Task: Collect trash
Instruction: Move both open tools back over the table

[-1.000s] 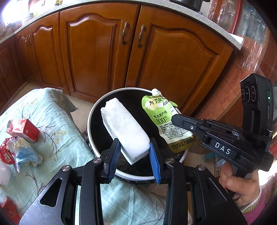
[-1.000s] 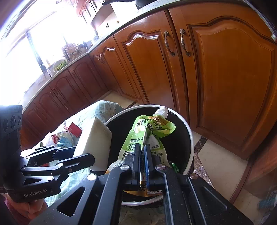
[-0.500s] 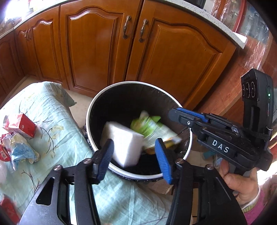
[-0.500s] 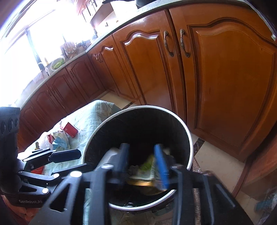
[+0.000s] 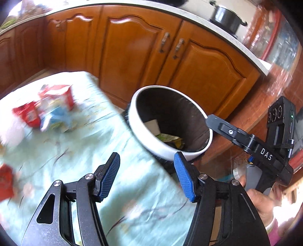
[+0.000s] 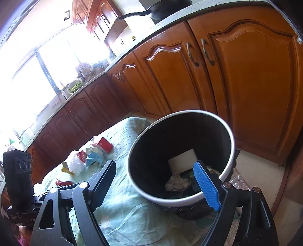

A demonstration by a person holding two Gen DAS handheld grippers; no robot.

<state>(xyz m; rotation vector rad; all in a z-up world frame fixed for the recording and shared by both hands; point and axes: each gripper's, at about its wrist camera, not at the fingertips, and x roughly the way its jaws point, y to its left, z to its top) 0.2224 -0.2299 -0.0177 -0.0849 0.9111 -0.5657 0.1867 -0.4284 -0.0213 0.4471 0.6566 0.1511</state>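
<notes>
A round bin with a white rim and black inside stands beside the table; it also shows in the right wrist view. A white foam block and a green pouch lie inside it. My left gripper is open and empty above the table edge, just left of the bin. My right gripper is open and empty over the bin's near rim. Red cartons and crumpled wrappers lie on the pale green tablecloth, left of both grippers.
Wooden cabinet doors stand right behind the bin and table. A pot sits on the counter above. The right gripper's body is at the right of the left wrist view.
Both grippers opened over the bin. The white foam block and the green pouch dropped into it. The left gripper has since pulled back and swung left toward the table.
</notes>
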